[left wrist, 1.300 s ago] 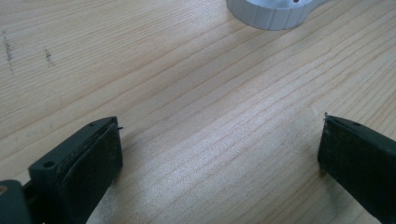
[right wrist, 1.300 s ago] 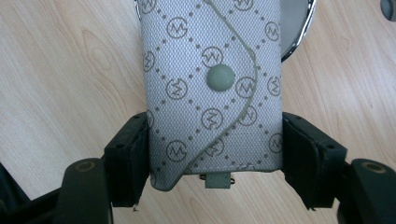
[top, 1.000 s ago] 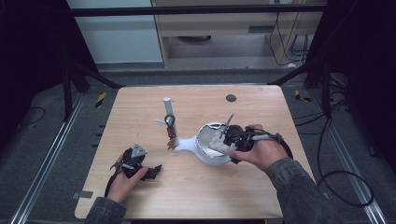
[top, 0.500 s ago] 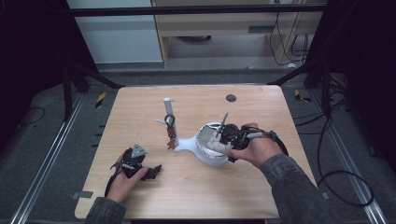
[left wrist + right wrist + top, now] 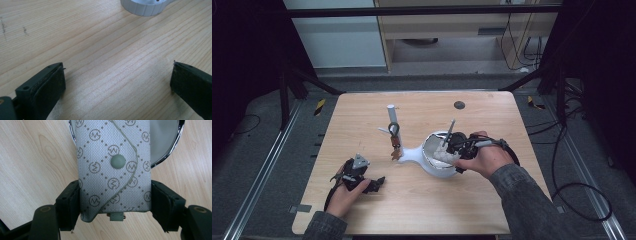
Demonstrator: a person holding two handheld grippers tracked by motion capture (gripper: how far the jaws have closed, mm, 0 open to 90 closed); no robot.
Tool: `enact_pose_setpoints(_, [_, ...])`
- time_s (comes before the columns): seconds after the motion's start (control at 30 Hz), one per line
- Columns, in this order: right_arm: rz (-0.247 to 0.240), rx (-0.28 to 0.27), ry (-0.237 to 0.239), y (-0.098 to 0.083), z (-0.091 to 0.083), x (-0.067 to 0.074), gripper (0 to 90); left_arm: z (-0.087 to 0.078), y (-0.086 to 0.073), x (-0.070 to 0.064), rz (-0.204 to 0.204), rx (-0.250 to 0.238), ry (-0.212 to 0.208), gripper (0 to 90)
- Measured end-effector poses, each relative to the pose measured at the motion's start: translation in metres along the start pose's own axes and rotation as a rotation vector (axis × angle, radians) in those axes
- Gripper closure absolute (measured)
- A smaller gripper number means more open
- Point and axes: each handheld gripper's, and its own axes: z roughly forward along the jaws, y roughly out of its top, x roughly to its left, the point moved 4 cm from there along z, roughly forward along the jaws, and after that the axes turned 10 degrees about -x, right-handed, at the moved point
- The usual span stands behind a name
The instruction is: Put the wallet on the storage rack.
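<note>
Right gripper (image 5: 115, 200) clamped on a grey patterned pouch (image 5: 113, 167), one jaw pressing each side edge; the pouch's far end reaches past the jaws over a white bowl (image 5: 434, 165) with a chrome rim. Left gripper (image 5: 117, 82) jaws wide apart, bare wooden table (image 5: 105, 50) between them, a white ribbed base (image 5: 143, 7) well ahead.

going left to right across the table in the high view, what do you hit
left gripper → white stand with keys hanging on it → white bowl → right gripper holding a grey pouch
</note>
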Motion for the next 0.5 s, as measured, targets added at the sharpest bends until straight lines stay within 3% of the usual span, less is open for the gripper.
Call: enact_pose_setpoints(0.5, [-0.002,0.016,0.007,0.0032,0.0037,-0.0014,30.8,0.0,0.0,0.0,0.0,0.0,0.0,0.0])
